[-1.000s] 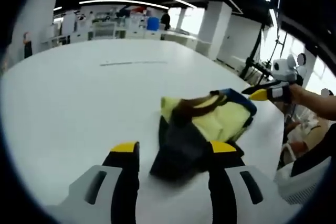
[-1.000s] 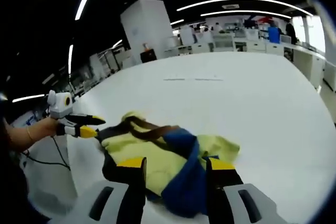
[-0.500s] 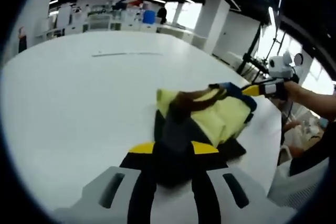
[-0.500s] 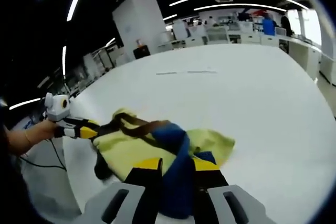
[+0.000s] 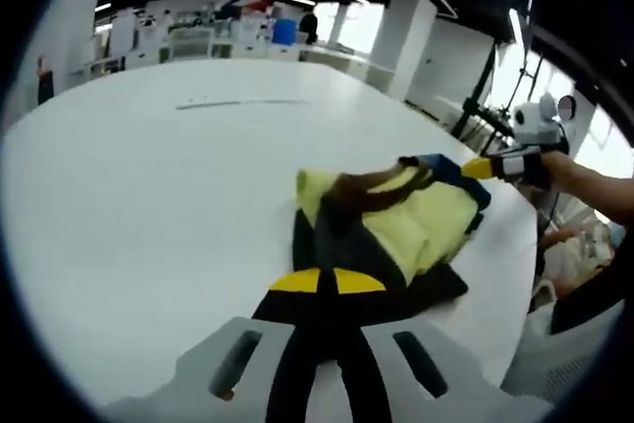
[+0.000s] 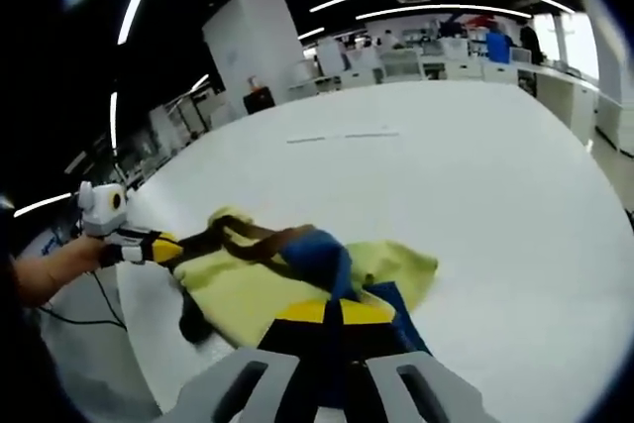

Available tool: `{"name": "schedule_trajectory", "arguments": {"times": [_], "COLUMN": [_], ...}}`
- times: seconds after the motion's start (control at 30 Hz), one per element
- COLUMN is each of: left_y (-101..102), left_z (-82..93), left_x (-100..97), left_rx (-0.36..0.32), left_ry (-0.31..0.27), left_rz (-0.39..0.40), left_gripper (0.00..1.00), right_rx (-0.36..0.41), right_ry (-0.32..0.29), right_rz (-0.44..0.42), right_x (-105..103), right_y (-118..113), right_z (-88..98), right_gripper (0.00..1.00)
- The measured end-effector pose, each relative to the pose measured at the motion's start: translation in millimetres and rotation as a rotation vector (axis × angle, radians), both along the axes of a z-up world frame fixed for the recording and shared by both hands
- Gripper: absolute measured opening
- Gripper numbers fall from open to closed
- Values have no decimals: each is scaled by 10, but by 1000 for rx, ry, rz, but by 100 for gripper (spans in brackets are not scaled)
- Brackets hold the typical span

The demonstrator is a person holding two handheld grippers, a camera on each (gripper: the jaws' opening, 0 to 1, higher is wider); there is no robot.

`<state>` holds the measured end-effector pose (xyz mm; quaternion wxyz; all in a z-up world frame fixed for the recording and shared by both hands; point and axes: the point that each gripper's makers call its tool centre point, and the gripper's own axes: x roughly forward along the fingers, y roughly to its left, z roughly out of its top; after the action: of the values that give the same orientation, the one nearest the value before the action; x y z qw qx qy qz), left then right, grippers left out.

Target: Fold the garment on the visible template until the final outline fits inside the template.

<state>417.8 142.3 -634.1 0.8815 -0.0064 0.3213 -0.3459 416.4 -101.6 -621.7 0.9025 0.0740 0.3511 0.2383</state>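
Big white surface (image 5: 149,195), smooth & matte, rounded edge, w/ a thin dark line marked far out on it (image 5: 238,103). Room behind: open-plan lab, white pillars, long ceiling light strips, benches & gear at the back, too small to read.

Garment (image 5: 396,220) lies bunched near the surface's near edge, not flat. Soft fleecy pale-yellow fabric, dark/black panel at the low side, brown strap-like trim curling over the top, blue section at one end. In the right gripper view the same garment (image 6: 287,279) shows yellow body w/ blue part running toward the camera.

Left claw (image 5: 317,282): yellow tips pressed together, clamped on the garment's dark edge; grey body w/ black jaws. It also shows in the right gripper view (image 6: 163,248), at the garment's dark/brown end, held by a hand (image 6: 50,269).

Right claw (image 6: 332,312): yellow tips together, pinching the blue part of the garment. From the left gripper view the right claw (image 5: 478,167) sits at the blue end, a hand (image 5: 584,180) behind it.

Hard to tell: template outline isn't made out under the cloth; garment type unclear in the bunch; the fabric under both claws is hidden by the jaws.
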Motion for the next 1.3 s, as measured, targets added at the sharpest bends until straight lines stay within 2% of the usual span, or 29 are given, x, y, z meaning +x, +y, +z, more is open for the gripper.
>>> {"name": "schedule_trajectory", "arguments": {"times": [0.33,0.73,1.0,1.3], "left_y": [44,1,-13,-23], "left_z": [354,691,1012,1316], "left_x": [13,44,131,380], "left_rx": [-44,-53,-64,-87], "left_ry": [-78,-158,-230,-314], "left_rz": [57,65,70,107], "left_gripper": [0,0,0,0], "right_rx": [29,-3,-35,-80], "right_ry": [-43,-118,-169,-228], "right_rz": [-7,26,37,-12], "right_x": [-11,-1,137,367], "right_y": [-4,3,-15,-167], "right_z": [229,567,808,1023], "right_gripper": [0,0,0,0]}}
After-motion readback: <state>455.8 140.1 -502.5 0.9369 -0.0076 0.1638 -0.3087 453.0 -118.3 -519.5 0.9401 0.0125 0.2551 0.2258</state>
